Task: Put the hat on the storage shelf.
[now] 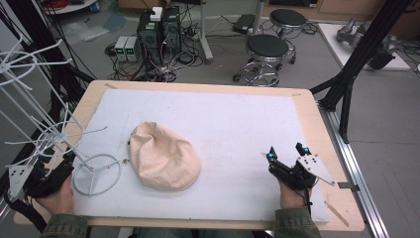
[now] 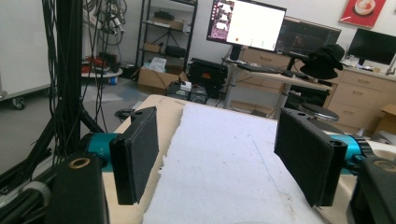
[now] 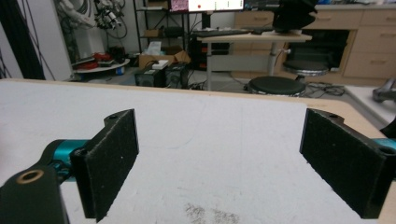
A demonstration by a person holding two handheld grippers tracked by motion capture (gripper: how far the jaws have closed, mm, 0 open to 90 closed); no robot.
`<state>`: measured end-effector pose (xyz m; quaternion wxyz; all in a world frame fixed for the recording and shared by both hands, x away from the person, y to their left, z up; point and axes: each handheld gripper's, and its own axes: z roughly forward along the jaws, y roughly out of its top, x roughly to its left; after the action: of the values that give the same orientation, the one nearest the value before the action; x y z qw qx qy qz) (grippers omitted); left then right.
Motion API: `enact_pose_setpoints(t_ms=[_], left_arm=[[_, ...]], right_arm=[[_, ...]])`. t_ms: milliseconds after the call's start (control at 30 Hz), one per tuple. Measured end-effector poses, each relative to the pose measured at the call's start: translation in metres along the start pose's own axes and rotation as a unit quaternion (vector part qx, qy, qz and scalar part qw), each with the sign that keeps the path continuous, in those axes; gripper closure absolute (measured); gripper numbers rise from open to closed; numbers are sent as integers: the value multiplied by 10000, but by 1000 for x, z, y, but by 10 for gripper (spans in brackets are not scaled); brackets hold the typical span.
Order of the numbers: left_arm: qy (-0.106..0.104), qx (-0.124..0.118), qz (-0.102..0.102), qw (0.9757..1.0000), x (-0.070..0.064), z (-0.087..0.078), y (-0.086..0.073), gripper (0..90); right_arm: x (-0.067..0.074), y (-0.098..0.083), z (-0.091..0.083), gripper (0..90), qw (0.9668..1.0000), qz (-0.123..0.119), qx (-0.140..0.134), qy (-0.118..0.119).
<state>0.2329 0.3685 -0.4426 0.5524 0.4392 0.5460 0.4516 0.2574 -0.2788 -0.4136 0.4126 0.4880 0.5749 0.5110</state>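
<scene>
A beige cloth cap (image 1: 163, 156) lies on the white mat (image 1: 237, 119), left of the middle. A white wire stand (image 1: 93, 168) with a ring base rests at the mat's left edge, its arms reaching up and left. My left gripper (image 1: 67, 159) sits at the near left corner, beside the stand's base, in a person's hand. Its jaws (image 2: 217, 140) stand wide apart over bare mat. My right gripper (image 1: 287, 151) rests near the front right of the mat, far from the cap. It is open (image 3: 219, 140), with nothing between its pads.
The mat covers a wooden table (image 1: 317, 129). A black frame post (image 1: 351, 74) stands off the table's right edge, and dark posts with cables (image 2: 65, 70) rise at the left. Two stools (image 1: 267, 49) and computer boxes (image 1: 158, 29) stand on the floor beyond the far edge.
</scene>
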Motion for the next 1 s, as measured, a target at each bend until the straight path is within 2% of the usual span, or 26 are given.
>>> enact_pose_setpoints(t_ms=[67, 667, 733, 767, 900, 1000], left_arm=[[-28, -2, 19, 10000, -1, 0, 1, 307], [-39, 7, 3, 10000, -1, 0, 0, 307], [-41, 27, -5, 10000, 0, 1, 0, 307], [-33, 19, -1, 10000, 0, 1, 0, 307], [-12, 18, -34, 10000, 1, 0, 0, 307], [-11, 40, -117, 9999, 1, 1, 0, 307]], right_arm=[[-1, 0, 1, 89, 9999, 101, 49, 48], [-6, 1, 1, 90, 9999, 156, 17, 72], [-8, 3, 3, 90, 9995, 171, 61, 240], [-10, 4, 5, 90, 9996, 59, 85, 270], [-11, 17, 9, 90, 9979, 183, 158, 599], [-5, 34, 14, 91, 9965, -27, 105, 832]])
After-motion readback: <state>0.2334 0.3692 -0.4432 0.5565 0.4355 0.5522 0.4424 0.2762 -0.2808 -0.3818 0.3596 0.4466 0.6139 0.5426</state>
